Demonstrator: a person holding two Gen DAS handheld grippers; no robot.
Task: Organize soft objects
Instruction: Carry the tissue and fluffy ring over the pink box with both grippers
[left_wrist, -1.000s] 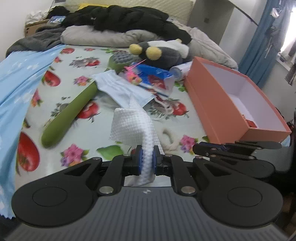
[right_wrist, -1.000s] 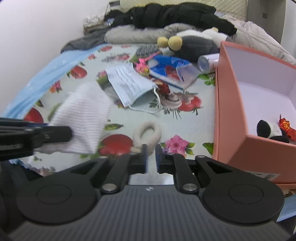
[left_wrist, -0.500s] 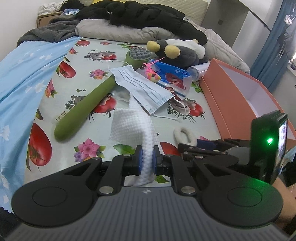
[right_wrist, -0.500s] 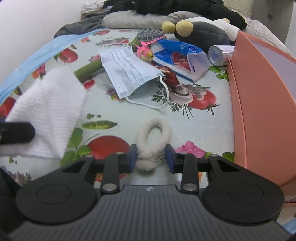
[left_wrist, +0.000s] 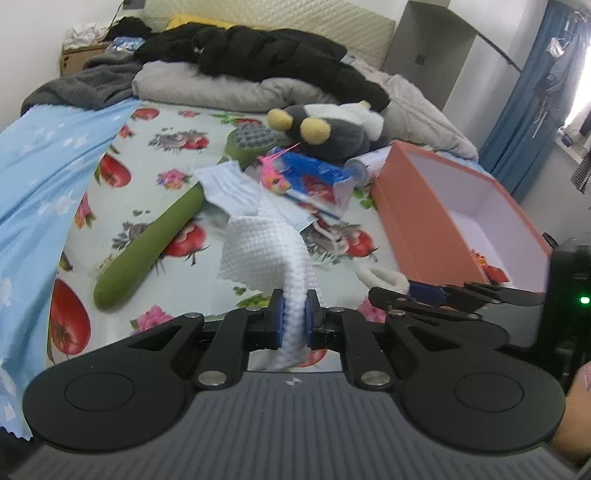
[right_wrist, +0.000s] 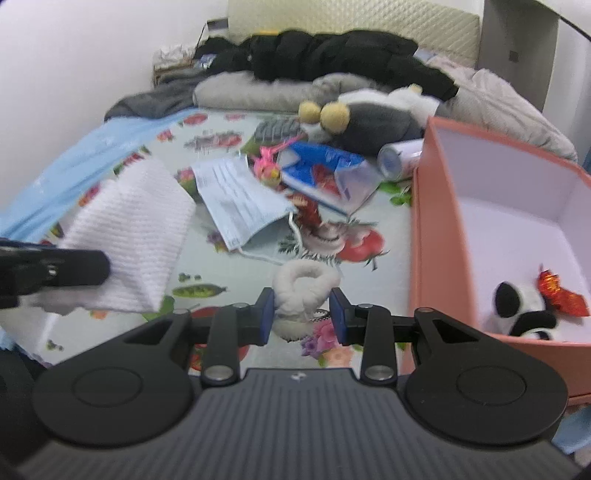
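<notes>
- Left wrist view: the left hand-held gripper (left_wrist: 294, 319) is closed tight on a white waffle cloth (left_wrist: 264, 251), which rises from between the two blue pads and hangs above the bed (left_wrist: 155, 147).
- On the fruit-print sheet lie a long green massage stick (left_wrist: 147, 247), a blue face mask (left_wrist: 231, 188) and a black plush toy (left_wrist: 332, 133).
- An orange box (left_wrist: 436, 221) stands at the right, open.
- Right wrist view: the right hand-held gripper (right_wrist: 301, 316) stands half open around a white fluffy ring (right_wrist: 301, 288). The ring touches the left pad; I cannot tell if it touches the right pad.
- The cloth (right_wrist: 129, 232) hangs at the left.
- Inside the box (right_wrist: 436, 236) lie a small panda toy (right_wrist: 524, 306) and a red wrapper (right_wrist: 559, 293).
</notes>
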